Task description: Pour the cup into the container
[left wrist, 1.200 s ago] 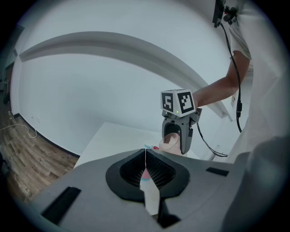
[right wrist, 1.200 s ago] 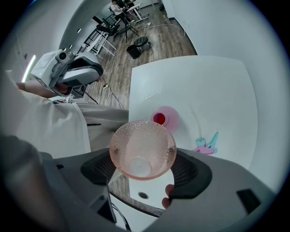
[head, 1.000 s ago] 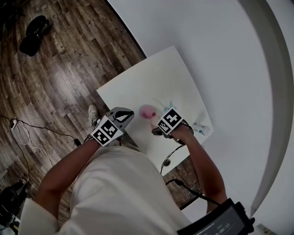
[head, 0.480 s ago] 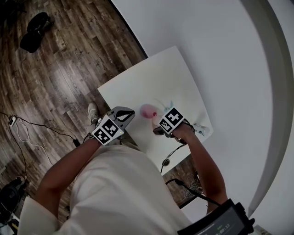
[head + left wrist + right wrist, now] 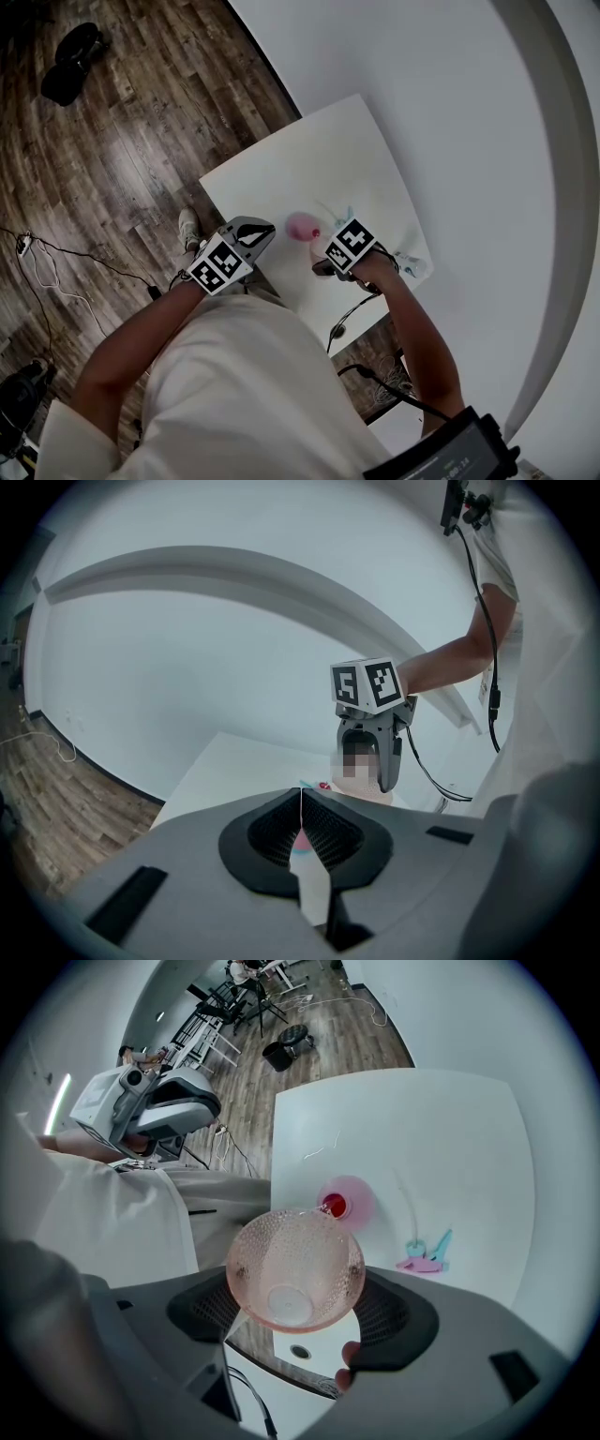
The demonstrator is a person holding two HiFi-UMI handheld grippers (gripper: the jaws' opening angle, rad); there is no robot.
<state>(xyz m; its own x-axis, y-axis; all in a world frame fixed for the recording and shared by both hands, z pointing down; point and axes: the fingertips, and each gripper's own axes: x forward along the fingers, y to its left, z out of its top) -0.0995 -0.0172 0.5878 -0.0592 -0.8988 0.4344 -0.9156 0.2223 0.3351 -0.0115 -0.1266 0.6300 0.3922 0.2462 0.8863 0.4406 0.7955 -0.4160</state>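
From the head view, the cup is all but lost under my right gripper (image 5: 298,1290) and its marker cube. Only the pink container (image 5: 301,226) shows there, on the white table (image 5: 356,150) just ahead of that gripper.

In the right gripper view my jaws are closed on the cup (image 5: 292,1265), one pad on each side of its dimpled pink wall. It's tipped right over. Its long axis runs nearly along my jaws, mouth facing back at the camera and base away. The rim's upper edge meets the container's near side, where something red sits (a stream? I can't make one out).

There are small teal and pink bits (image 5: 424,1252) beside the container; I can't tell what they are.

My left gripper (image 5: 302,832) hangs off to the side, jaws pressed together on nothing.
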